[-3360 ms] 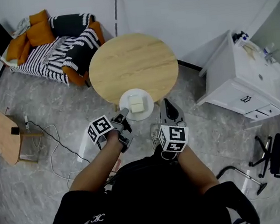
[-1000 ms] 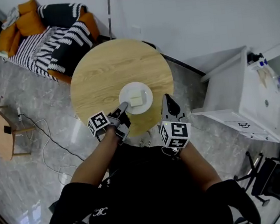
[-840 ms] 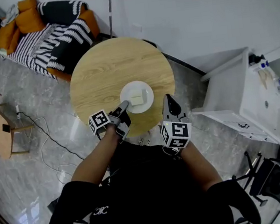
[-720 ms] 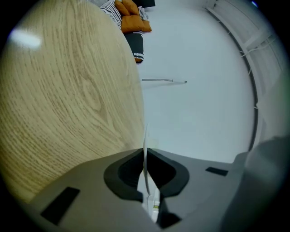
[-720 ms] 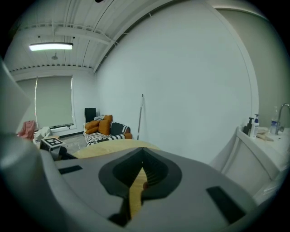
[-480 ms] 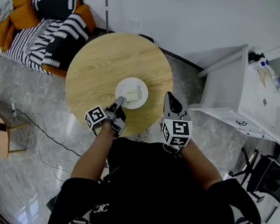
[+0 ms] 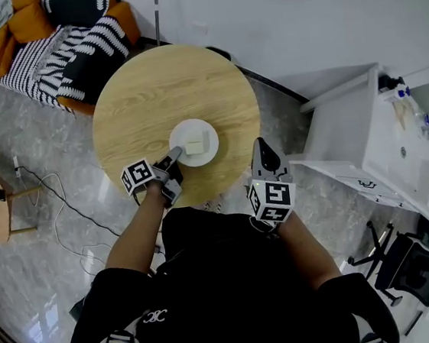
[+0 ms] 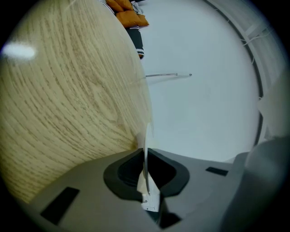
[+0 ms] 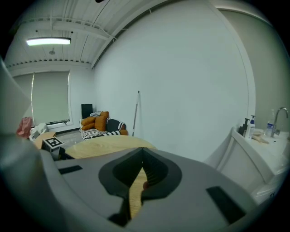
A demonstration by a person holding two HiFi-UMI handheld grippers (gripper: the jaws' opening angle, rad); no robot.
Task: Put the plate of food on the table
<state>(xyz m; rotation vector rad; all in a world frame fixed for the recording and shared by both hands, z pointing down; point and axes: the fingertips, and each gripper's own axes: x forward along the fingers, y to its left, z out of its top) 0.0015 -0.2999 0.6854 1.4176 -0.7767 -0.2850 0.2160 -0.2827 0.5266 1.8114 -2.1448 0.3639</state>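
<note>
Over the near side of the table (image 7: 151,89), the left gripper (image 7: 173,157) pinches the plate (image 7: 211,135) by its rim, food (image 7: 195,145) on top. The right gripper (image 7: 261,148) hangs clenched and empty. Gripped at one edge, the plate could tilt and spill if released early.

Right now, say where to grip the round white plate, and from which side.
Take the round white plate by its thin rim at the near-left edge, level from the person's side: pale food sits mid-plate, and the left gripper pinches there.
</note>
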